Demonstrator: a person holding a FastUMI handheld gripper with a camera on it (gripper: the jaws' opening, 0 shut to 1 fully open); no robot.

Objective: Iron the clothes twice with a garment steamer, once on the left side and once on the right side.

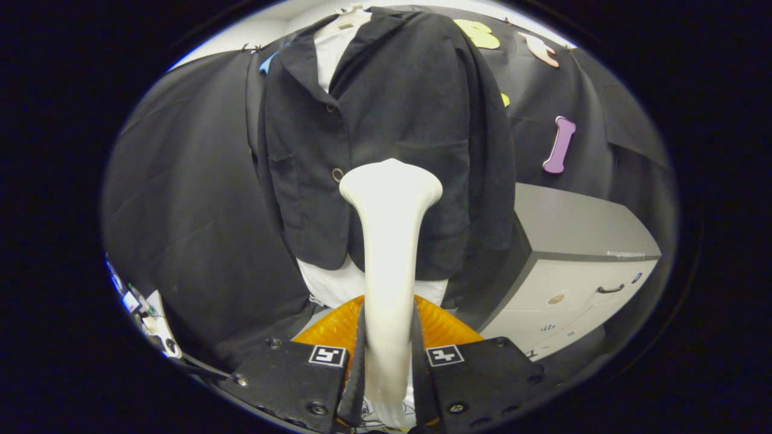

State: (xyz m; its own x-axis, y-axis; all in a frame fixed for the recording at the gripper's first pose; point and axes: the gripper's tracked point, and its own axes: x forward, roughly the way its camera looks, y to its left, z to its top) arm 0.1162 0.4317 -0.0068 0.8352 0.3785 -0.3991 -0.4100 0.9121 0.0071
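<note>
Gripping the cream steamer (391, 241) by its handle, the gripper (389, 355) has both fingers clamped on it; its head sits against the hanging black jacket (392, 108).

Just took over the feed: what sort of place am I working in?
Likely a staged test booth, not a home: black cloth wall, a jacket hung up, a grey drawer cabinet beside it. The gripper is shut on the steamer.

Gripper (389, 361) level, pointing forward, both fingers (356, 367) pressed against the steamer (391, 241) handle
</note>
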